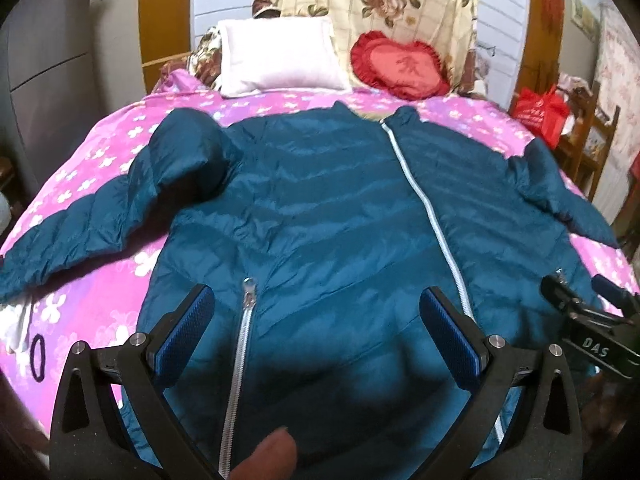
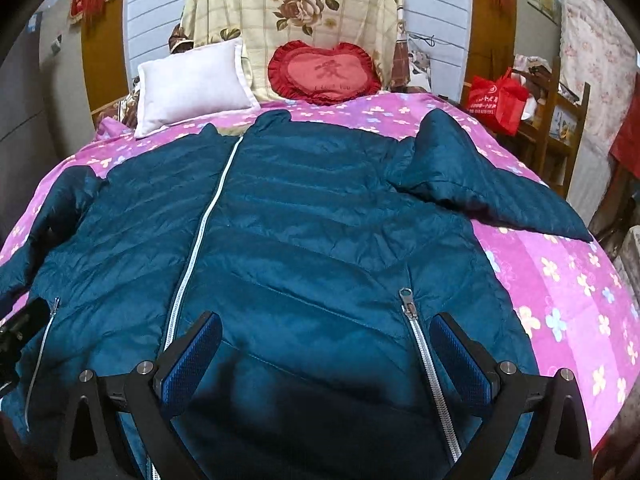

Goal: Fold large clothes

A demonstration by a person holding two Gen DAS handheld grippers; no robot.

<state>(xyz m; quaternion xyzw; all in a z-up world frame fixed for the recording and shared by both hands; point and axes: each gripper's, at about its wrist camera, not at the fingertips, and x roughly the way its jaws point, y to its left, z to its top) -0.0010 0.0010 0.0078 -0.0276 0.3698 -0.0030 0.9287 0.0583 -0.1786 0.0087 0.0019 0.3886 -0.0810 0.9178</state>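
Across the pink flowered bed (image 1: 100, 152) a teal jacket (image 1: 320, 184) lies flat, front up, zipped. Left tongs (image 1: 316, 320) and right tongs (image 2: 326, 344) hover over its hem, both spread apart, seemingly clear of the fabric.

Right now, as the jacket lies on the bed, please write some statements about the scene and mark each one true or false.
1. The teal jacket lies spread flat with its front zipper closed. True.
2. The left claw is shut on the hem. False: its fingers stand wide apart above the jacket and hold nothing.
3. A red heart-shaped cushion leans at the head of the bed, beside a white pillow. True.
4. The bedcover is plain grey. False: it is pink with a flower print.
5. The right claw is open. True.
6. Both sleeves are already folded over the chest. False: each sleeve extends outward onto the bedcover.
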